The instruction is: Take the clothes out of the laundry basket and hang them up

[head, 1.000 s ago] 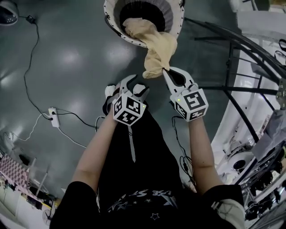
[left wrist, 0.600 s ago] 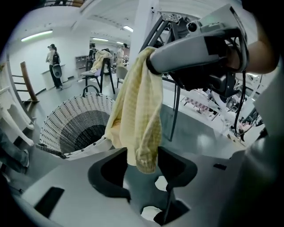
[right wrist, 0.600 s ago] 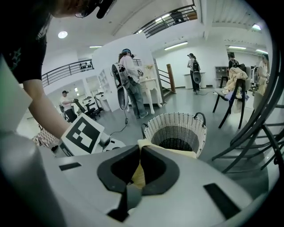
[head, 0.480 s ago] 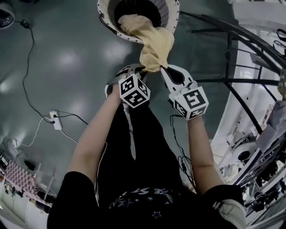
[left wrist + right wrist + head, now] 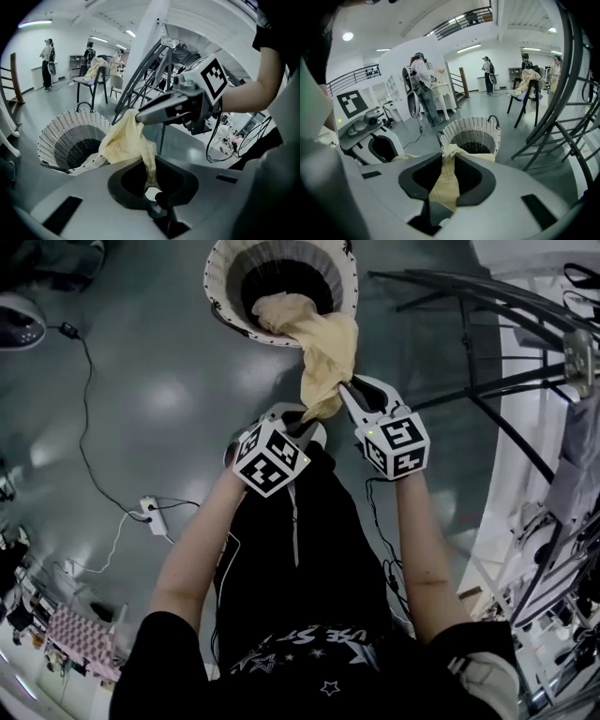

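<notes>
Pale yellow garment (image 5: 323, 357), a soft knit or jersey by the look, kind not readable while bunched. One end lies in the mouth of the white woven laundry basket (image 5: 217, 296) and drapes over its near rim; the rest is drawn out from the basket toward the person as a twisted rope above the grey floor (image 5: 141, 381). The left tool (image 5: 300, 418) has just been closing and is clenched on the lowest tip of the cloth, well out from the basket rim; its own view shows a thin strand pinched deep between the jaws. The right tool (image 5: 345, 388) sits slightly nearer the basket, just beside the left one. Its jaws have just been opening, and a wider band of fabric still runs between them, but they look to have let go rather than to be pressing. Handling, as judged: light, limp, no stiffness at all, nothing to break. It will sag and swing from whichever point is held and can slide out of a thin pinch. A corner strand is a poor hold (a fold of hem or shoulder seam, several layers thick, would be safer). Two holds set apart along one edge should spread it for hanging. The trailing end may catch on the weave at the basket rim. The dark tube-frame rack (image 5: 487, 352) stands to the basket's right in the head view, well apart.
</notes>
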Demonstrator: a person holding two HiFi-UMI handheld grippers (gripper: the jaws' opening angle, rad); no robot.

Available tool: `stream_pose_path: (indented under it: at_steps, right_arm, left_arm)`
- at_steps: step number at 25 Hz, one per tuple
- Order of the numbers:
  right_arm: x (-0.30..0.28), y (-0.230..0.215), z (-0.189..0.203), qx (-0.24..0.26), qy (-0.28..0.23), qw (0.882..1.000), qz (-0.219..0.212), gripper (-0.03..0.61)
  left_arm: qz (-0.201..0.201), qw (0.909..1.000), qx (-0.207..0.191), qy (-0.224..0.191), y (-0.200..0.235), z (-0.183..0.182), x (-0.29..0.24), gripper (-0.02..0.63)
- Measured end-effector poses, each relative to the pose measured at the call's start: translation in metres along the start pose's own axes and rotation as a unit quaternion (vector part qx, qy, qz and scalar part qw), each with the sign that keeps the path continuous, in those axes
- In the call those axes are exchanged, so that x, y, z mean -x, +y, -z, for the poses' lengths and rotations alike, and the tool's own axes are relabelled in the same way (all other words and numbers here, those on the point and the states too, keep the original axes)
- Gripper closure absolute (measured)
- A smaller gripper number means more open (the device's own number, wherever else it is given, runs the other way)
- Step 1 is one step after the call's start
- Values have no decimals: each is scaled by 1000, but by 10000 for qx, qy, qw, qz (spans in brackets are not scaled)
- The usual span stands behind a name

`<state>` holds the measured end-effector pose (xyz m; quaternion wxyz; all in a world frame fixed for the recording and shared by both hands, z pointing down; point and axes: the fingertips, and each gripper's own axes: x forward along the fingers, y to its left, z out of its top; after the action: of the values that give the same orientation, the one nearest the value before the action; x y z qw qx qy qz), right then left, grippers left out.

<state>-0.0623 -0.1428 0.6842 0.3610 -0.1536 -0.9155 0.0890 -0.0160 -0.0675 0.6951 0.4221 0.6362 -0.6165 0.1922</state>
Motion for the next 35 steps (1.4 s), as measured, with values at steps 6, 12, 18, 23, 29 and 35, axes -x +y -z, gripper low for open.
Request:
stream_pose_path:
  at_steps: [6, 12, 18, 23, 29, 35]
  right_arm:
    - [47, -6, -3, -570, -47, 9981, 248, 419]
    - [92, -15, 7, -871, -177, 9922, 879, 425]
    - [76, 2, 62, -746, 188, 9913, 1066, 423]
    - [23, 38, 99, 314, 624, 9927, 981, 393]
    - [-32, 53, 114, 1251, 761, 9800, 1351, 342]
    - [-51, 30, 111, 1959, 684, 9551, 2116, 402]
  left_arm:
    - [86, 9999, -142, -18, -26, -25, 32, 566]
    - [-6, 9970, 465, -611, -13, -63, 72, 566]
    - [-260, 9910, 797, -1046, 30, -88, 105, 566]
    - [-319, 9887, 871, -1180, 40, -95, 112, 566]
    - [-232, 9882, 861, -1249, 37, -100, 108, 566]
    - [-195, 9879, 864, -1275, 41, -99, 110, 566]
